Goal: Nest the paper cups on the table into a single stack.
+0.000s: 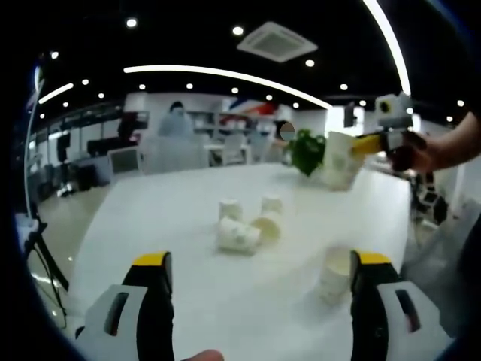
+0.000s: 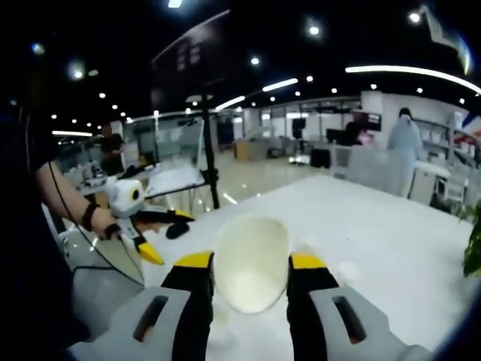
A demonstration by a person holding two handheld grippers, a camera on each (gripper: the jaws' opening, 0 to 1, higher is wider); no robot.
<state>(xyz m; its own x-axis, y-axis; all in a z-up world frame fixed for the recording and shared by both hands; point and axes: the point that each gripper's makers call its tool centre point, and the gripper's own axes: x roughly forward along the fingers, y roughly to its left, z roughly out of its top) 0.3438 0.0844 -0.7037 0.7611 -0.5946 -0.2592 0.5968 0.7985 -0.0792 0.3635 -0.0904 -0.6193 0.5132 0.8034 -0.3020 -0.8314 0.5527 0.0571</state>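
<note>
My left gripper point(image 1: 261, 265) hangs open over the near part of the white table point(image 1: 173, 218), nothing between its jaws. Beyond it, two paper cups point(image 1: 229, 208) stand mouth down and two more point(image 1: 238, 235) lie on their sides in a loose cluster. A short stack of cups point(image 1: 333, 274) stands upright just beside my right jaw. My right gripper point(image 1: 353, 148) is held up at the far right, shut on a paper cup point(image 1: 340, 159). In the right gripper view that cup point(image 2: 252, 263) is squeezed between the jaws of the right gripper point(image 2: 252, 259), mouth toward the camera. The left gripper point(image 2: 165, 235) shows open at the left.
A green plant point(image 1: 307, 150) stands at the table's far edge behind the held cup. A tripod point(image 2: 210, 165) stands on the floor off the table's point(image 2: 376, 248) side. A person in white point(image 2: 406, 143) stands far back among desks.
</note>
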